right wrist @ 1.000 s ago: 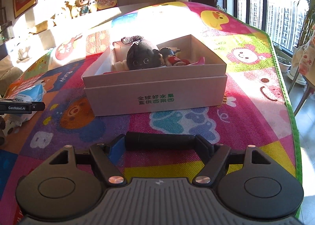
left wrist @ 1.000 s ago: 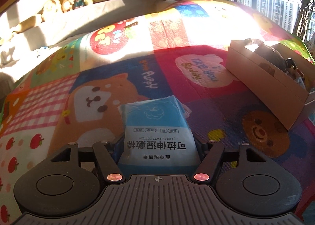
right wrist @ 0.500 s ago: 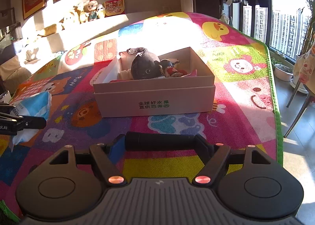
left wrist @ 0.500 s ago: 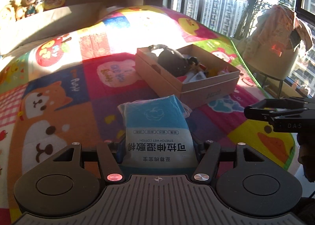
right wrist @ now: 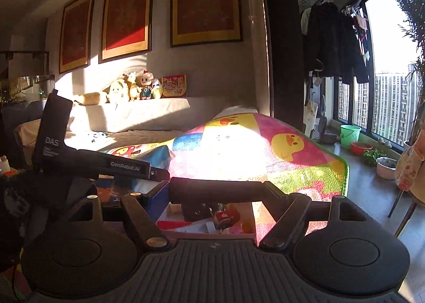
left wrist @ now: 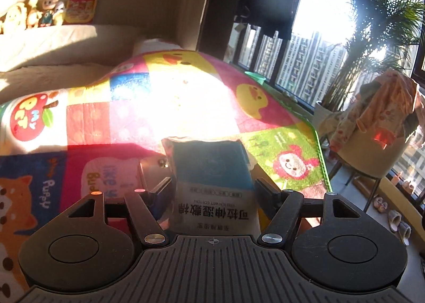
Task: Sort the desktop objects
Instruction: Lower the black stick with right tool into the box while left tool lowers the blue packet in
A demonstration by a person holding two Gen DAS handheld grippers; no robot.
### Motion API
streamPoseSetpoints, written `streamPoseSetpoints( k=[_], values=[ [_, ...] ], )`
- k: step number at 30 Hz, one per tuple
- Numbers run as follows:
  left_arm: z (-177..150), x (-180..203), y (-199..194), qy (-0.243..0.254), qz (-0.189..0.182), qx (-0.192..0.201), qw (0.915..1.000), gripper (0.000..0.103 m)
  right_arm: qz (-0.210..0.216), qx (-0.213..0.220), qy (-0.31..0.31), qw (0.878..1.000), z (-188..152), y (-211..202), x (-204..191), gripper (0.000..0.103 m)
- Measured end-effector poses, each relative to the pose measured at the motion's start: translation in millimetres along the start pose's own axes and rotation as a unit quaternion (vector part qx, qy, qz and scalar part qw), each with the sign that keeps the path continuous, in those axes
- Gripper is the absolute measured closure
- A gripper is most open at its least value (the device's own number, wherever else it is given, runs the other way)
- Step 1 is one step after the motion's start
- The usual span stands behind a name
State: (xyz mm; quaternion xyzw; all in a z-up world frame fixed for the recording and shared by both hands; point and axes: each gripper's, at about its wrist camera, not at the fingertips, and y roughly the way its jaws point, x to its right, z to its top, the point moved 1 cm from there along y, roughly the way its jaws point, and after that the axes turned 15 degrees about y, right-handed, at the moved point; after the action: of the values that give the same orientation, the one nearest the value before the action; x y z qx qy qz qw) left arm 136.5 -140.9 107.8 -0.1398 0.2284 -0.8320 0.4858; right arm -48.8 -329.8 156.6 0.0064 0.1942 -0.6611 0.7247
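Note:
My left gripper (left wrist: 212, 186) is shut on a blue and white pack of wet cotton wipes (left wrist: 212, 178) and holds it up above the colourful play mat (left wrist: 87, 122). My right gripper (right wrist: 216, 191) is shut on a black cylinder (right wrist: 216, 191) held crosswise. Below it lies the open white box (right wrist: 209, 223) with small toys inside. The left gripper's body (right wrist: 87, 159) shows at the left in the right wrist view, with the wipes pack (right wrist: 156, 155) in it.
Plush toys (right wrist: 132, 90) sit on a ledge by the wall. A chair draped with clothes (left wrist: 377, 128) stands right of the mat. A green bucket (right wrist: 350, 134) and plant pots (right wrist: 385, 167) stand by the window.
Both grippers have risen and tilted up. The left one has swung right with the wipes pack, and the right one has moved forward over the box, which now lies under its fingers.

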Motion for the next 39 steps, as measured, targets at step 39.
streamPoseSetpoints(
  k=[39],
  values=[
    [-111,-22,-51,0.05,-0.015,-0.007,0.9986,0.009,0.037,-0.251,-0.034,0.967,-63,218,-45,0.05]
  ],
)
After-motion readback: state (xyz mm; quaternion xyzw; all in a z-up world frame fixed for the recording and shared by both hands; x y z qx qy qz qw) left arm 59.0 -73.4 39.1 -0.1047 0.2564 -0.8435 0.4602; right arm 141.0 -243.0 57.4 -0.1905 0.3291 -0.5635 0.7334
